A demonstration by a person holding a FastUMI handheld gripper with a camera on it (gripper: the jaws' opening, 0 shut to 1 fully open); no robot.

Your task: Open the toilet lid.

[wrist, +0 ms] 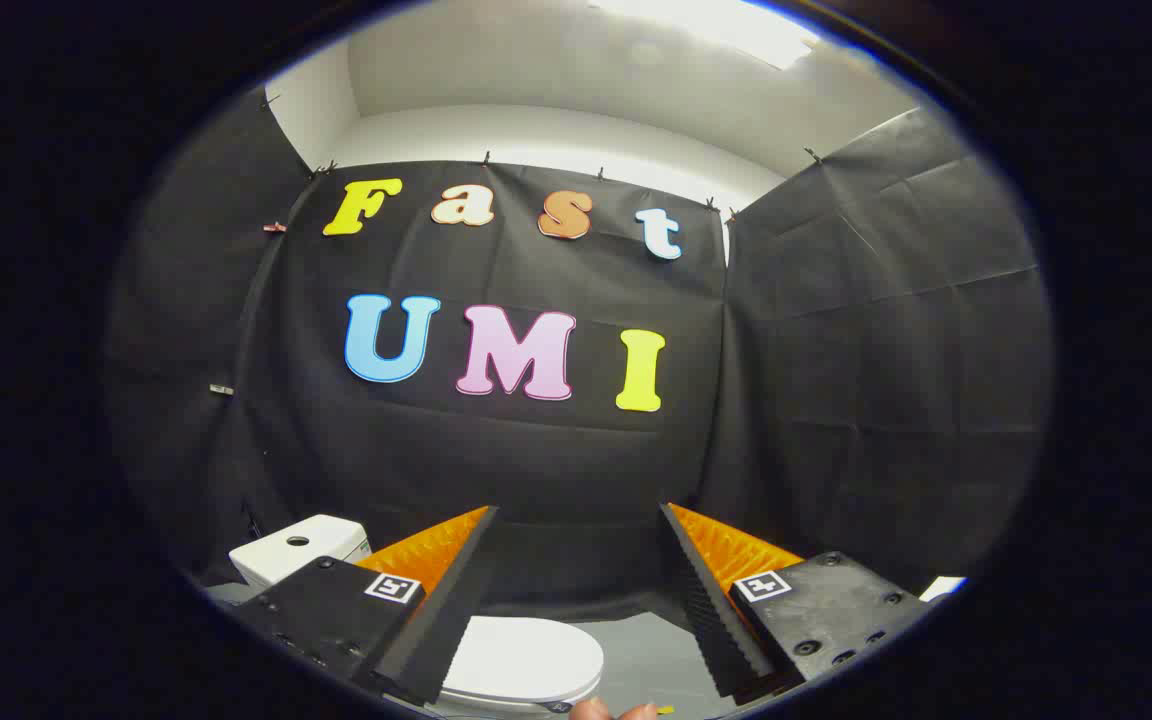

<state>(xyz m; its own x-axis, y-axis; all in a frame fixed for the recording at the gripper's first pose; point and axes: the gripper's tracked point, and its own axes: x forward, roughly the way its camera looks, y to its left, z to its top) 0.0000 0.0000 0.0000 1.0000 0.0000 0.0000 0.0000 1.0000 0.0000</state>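
Hand-held gripper (576,520) spread wide, holding nothing, above the closed toilet lid (526,660)

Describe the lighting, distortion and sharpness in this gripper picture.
Gripper view: strong fisheye bend curves the booth's walls; the ceiling light glares to washed-out white; the toilet lid, closed, is evenly lit and fairly sharp between the open fingers of the hand-held gripper; the toilet tank sits dimmer beside one finger.

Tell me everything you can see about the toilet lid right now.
The toilet lid is white, smooth and glossy, plastic by its look, with a rounded front. It lies flat and closed, low between the open gripper fingers, which are apart from it. The white tank stands behind it to one side.
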